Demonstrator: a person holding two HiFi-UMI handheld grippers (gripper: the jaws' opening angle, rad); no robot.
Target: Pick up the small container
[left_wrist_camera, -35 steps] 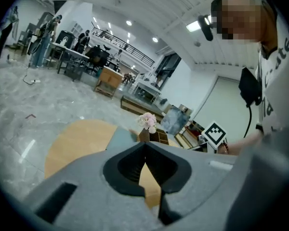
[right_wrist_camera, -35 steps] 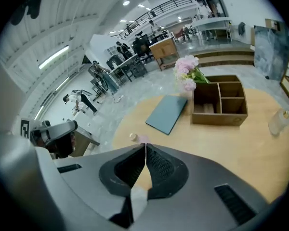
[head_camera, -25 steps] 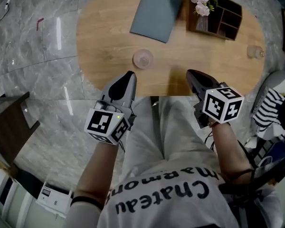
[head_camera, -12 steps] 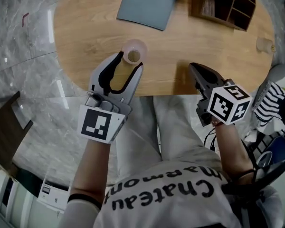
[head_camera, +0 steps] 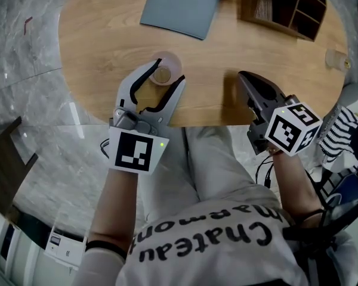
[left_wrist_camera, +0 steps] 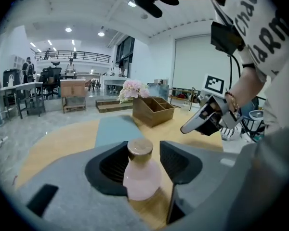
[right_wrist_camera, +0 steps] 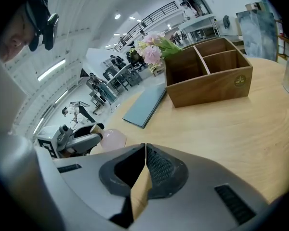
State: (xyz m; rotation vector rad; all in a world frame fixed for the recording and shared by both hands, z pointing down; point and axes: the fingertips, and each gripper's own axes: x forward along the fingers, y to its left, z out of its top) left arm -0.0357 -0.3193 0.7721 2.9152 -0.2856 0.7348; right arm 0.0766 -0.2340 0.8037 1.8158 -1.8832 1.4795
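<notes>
A pale oval wooden bench stands on glossy grey marble floor, with an open hall behind it.

The left hand-held gripper has its jaws opening. The small container stands upright on the bench between them, and neither ribbed pad is pressing on it. It looks closer to the left pad than to the right.

The container is a frosted pink bottle with a round belly, a short neck and a flat, wood-toned cap.

- **Off-centre close:** one pad would probably hit the belly first and push or tip the bottle.
- **Grip height:** the smooth curve may slide out of a squeeze that lands too high or too low.

Beyond the container lies a flat, matte blue-grey folder.

To the right of the container, well apart from it, the right hand-held gripper has its jaws pressed together on nothing. It seems no threat where it is.

Farther right and beyond the container sits a boxy dark-wood organizer with open compartments. Farthest right is a small clear glass.
</notes>
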